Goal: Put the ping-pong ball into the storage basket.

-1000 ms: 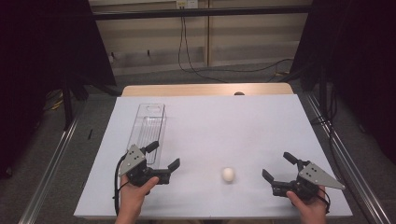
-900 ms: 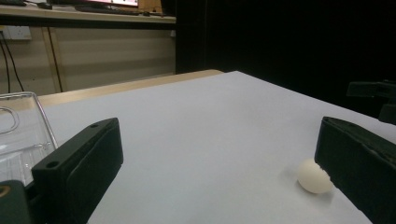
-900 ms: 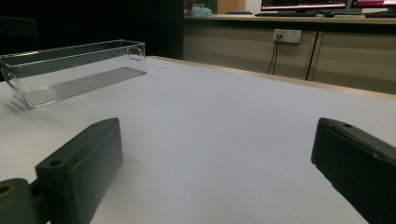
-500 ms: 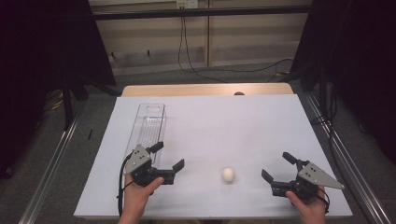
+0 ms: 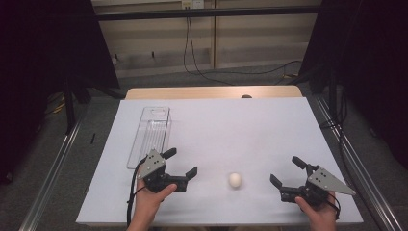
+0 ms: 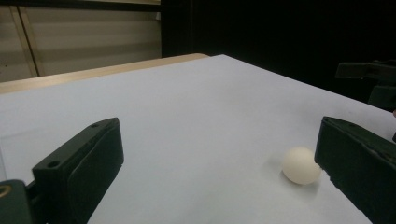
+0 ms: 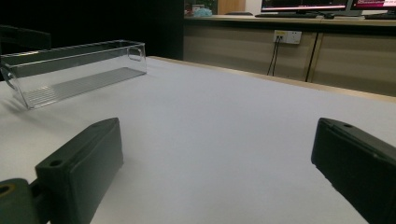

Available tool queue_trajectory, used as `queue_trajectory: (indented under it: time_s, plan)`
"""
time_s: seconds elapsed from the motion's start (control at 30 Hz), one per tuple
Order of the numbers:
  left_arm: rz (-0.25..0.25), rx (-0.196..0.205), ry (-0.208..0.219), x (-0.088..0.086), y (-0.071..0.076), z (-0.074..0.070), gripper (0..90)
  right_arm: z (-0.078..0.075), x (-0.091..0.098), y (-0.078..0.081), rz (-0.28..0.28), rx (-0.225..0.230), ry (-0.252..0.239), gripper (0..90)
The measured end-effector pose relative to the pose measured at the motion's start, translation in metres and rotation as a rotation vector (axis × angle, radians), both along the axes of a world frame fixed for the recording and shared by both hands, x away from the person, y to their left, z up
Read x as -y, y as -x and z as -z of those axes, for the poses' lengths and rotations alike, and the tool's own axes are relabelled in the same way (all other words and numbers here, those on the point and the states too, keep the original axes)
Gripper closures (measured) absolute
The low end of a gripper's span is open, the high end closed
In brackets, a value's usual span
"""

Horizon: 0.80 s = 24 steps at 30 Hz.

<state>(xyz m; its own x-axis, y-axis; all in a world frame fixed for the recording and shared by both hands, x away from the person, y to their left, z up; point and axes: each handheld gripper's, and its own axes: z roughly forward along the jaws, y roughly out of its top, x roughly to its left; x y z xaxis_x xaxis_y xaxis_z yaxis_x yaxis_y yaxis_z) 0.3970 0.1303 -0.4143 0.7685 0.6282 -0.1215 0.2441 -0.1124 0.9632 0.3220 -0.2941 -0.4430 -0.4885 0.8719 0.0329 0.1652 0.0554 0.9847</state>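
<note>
My left gripper (image 5: 183, 162), jaws wide and empty, is angled at the egg (image 5: 235, 180) near the table's (image 5: 231, 120) front edge, lining up a grab. Right gripper (image 5: 285, 172) waits near the front right corner, wide and empty too. Clear tray (image 5: 150, 134) lies along the left edge, probably the egg's destination.

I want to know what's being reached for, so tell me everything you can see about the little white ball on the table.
The ball is small, off-white and matte, slightly egg-like from above and round in the left gripper view. It lies on the white table cover near the front edge, between the two grippers and apart from both. Nothing touches it but the cover. The left gripper points toward it with open jaws; there the ball sits just beside one jaw. Its material cannot be told.
</note>
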Motion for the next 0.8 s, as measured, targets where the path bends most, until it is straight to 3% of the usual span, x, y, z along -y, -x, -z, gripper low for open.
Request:
queue_trajectory:
  time_s: [0.23, 0.27, 0.3, 0.43, 0.8]
  plan:
    - [0.011, 0.001, -0.018, 0.005, -0.002, 0.001, 1.4, 0.0, 0.0, 0.0, 0.001, -0.001, -0.002, 1.7]
    - [0.006, -0.003, -0.006, 0.007, -0.002, 0.001, 1.4, 0.0, 0.0, 0.0, -0.001, -0.001, -0.001, 1.7]
    - [0.017, -0.002, -0.024, 0.006, -0.002, 0.001, 1.4, 0.0, -0.001, 0.0, 0.005, 0.001, -0.003, 1.7]
    - [0.012, -0.009, -0.012, 0.01, -0.003, 0.003, 1.4, 0.0, -0.001, 0.0, -0.003, 0.004, 0.002, 1.7]
    - [0.038, -0.005, -0.054, 0.017, -0.004, 0.006, 1.4, -0.001, -0.001, -0.001, 0.002, 0.005, -0.005, 1.7]
